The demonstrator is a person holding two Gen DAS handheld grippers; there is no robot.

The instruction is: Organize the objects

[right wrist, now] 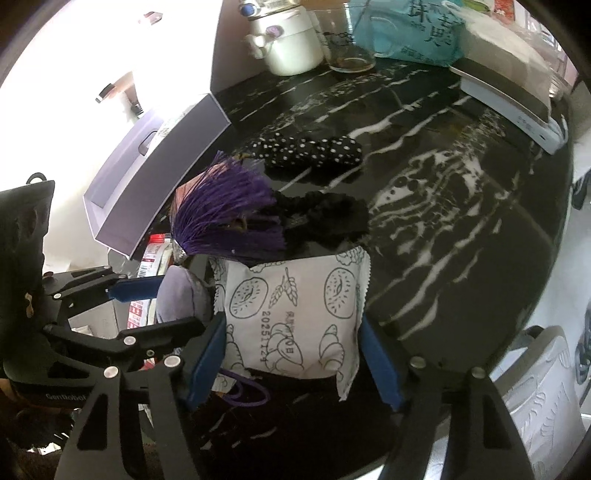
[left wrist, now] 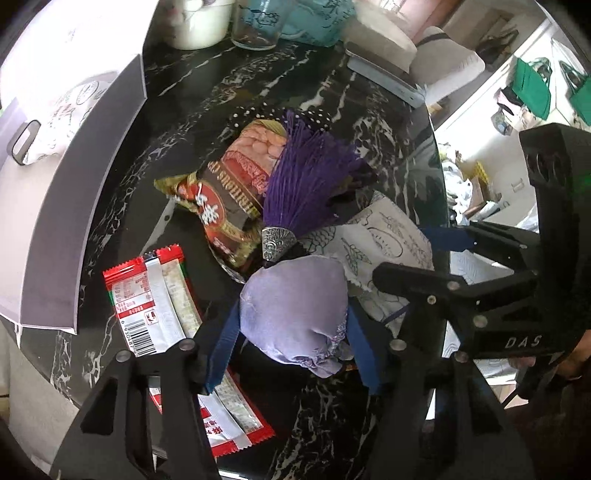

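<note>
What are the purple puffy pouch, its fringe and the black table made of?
The lilac pouch looks like soft satin-like cloth: it shines gently and puckers at its seams. The purple tassel seems to be many fine threads, fanned out from a silvery, patterned cap that looks like metal. The black table looks like polished marble or an imitation: glossy, with white veins.

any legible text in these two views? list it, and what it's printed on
"DAS": right gripper body, seen from the left wrist.
"GenRobot", end cut off: left gripper body, seen from the right wrist.
"20251124": white pastry-print packet, date stamp.
"6 93048...": barcode digits on the red and white sachet; the rest is cut off.
Brown snack bag: Latin lettering upside down, not reliably readable.
Teal bag: large Chinese characters, too distorted to read.
</note>
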